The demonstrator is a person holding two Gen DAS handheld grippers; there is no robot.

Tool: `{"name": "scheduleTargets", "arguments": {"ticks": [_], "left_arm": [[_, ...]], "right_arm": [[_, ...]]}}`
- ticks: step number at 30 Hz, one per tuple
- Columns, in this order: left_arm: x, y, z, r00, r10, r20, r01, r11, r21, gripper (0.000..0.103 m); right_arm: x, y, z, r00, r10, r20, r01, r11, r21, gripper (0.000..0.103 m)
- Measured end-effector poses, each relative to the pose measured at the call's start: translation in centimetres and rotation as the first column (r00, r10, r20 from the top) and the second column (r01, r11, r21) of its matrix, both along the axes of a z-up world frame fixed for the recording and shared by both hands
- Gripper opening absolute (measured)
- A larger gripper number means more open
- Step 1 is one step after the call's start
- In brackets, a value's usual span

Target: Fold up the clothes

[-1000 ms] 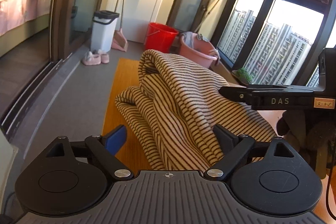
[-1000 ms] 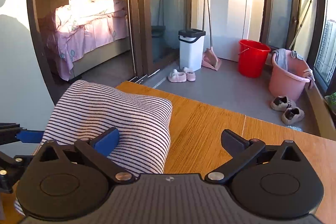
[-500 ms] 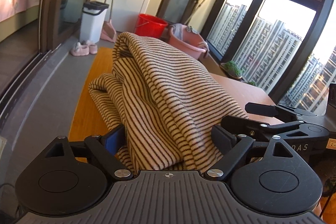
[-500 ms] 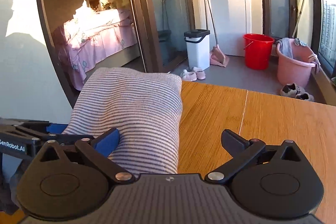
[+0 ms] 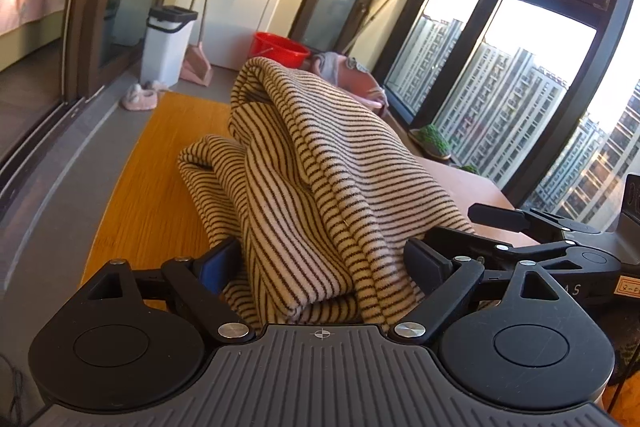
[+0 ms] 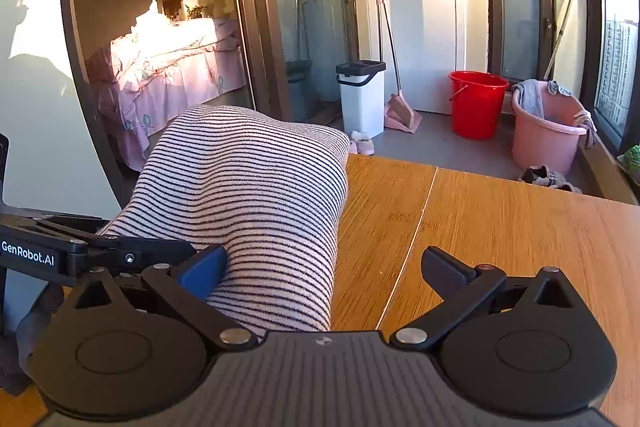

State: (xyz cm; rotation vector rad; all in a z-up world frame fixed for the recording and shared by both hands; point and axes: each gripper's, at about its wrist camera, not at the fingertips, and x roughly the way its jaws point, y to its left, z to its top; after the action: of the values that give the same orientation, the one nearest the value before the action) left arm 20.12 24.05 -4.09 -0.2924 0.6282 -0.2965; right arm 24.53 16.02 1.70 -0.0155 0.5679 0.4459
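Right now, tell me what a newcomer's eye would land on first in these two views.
The striped garment dominates: a thick folded bundle on the wooden table, lying between the wide-open fingers of the left gripper. Seen from the right gripper, also open, it fills the left half, with bare tabletop to the right. Beyond the table, a red bucket and a pink tub stand out on the grey floor.

Striped garment [image 5: 320,187], cream w/ dark stripes, bunched on wooden table [image 5: 152,179].
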Motion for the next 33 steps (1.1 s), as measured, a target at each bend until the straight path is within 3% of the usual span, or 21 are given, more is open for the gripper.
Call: {"name": "scheduleTargets", "arguments": {"ticks": [4,9,10,13,17,21,26,33], "left_arm": [[-4.5,0.4,1.1,0.997,0.067,0.047,-0.071,0.993,0.091,0.103],[-11.4,-0.6,0.4,0.975,0.203,0.093,-0.216,0.962,0.167,0.103],[-12.0,-1.1,0.4,0.974,0.209,0.086,-0.221,0.959,0.176,0.103],[-13.7,-2.7,0.3,0.971,0.229,0.067,-0.238,0.95,0.203,0.103],[-14.9,-4.3,0.2,0.964,0.264,0.025,-0.261,0.928,0.265,0.103],[-14.7,-4.7,-0.3,0.961,0.271,-0.049,-0.242,0.918,0.313,0.103],[-14.9,-5.2,-0.6,0.963,0.264,-0.057,-0.226,0.904,0.363,0.103],[-14.6,-5.2,-0.7,0.963,0.262,-0.057,-0.223,0.901,0.372,0.103]], "right_arm": [[-2.4,-1.3,1.1,1.0,0.001,-0.004,-0.001,0.999,0.052,0.103],[-8.1,-3.9,0.6,0.999,-0.021,-0.049,0.029,0.986,0.165,0.103],[-9.4,-4.1,0.3,0.999,-0.028,-0.027,0.032,0.988,0.152,0.103],[-13.2,-3.2,-1.0,0.999,-0.048,-0.015,0.048,0.999,-0.008,0.103],[-15.7,-2.8,-1.6,0.996,-0.083,-0.028,0.081,0.993,-0.084,0.103],[-16.4,-2.3,-1.8,0.993,-0.108,-0.04,0.103,0.989,-0.109,0.103],[-15.3,-2.4,-1.8,0.987,-0.146,-0.073,0.136,0.984,-0.118,0.103],[-14.8,-2.3,-1.9,0.983,-0.15,-0.109,0.134,0.981,-0.144,0.103]]}}
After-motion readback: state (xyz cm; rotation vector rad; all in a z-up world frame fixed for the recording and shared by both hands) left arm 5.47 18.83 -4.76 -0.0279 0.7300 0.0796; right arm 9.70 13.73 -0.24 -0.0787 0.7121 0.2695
